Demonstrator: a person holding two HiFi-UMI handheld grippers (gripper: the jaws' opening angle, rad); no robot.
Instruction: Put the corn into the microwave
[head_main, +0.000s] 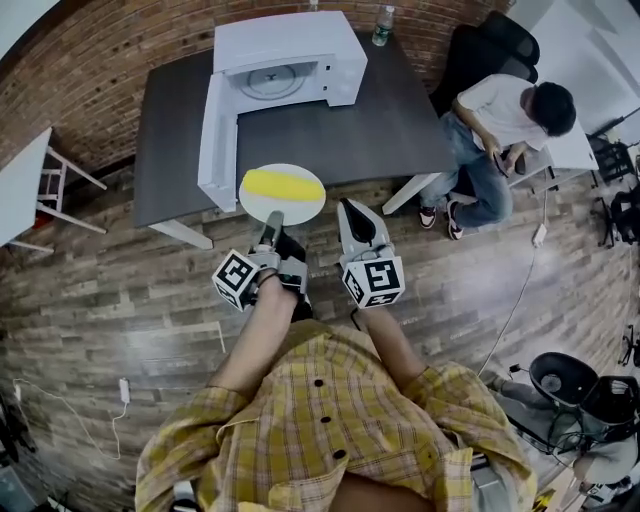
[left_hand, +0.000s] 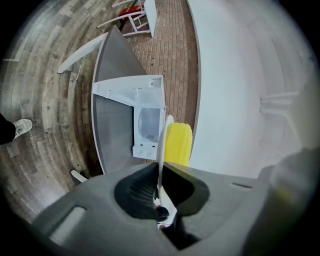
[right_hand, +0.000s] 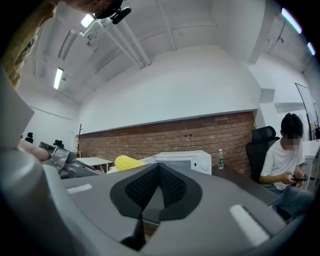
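Observation:
A yellow corn cob (head_main: 283, 184) lies on a white plate (head_main: 300, 209). My left gripper (head_main: 272, 218) is shut on the plate's near rim and holds it level at the front edge of the dark table (head_main: 350, 130). The white microwave (head_main: 290, 45) stands at the table's back with its door (head_main: 214, 130) swung open to the left. In the left gripper view the plate (left_hand: 161, 145) shows edge-on between the jaws of the left gripper (left_hand: 159, 169), the corn (left_hand: 178, 144) beside it. My right gripper (head_main: 348, 207) is shut and empty, just right of the plate; the right gripper (right_hand: 159, 165) sees the corn (right_hand: 127, 161) and microwave (right_hand: 182, 160).
A person sits on a black chair (head_main: 500, 40) at the table's right end (head_main: 500, 130). A water bottle (head_main: 382, 27) stands behind the microwave. A white chair (head_main: 55, 190) stands at the left. Cables run over the wooden floor (head_main: 120, 390).

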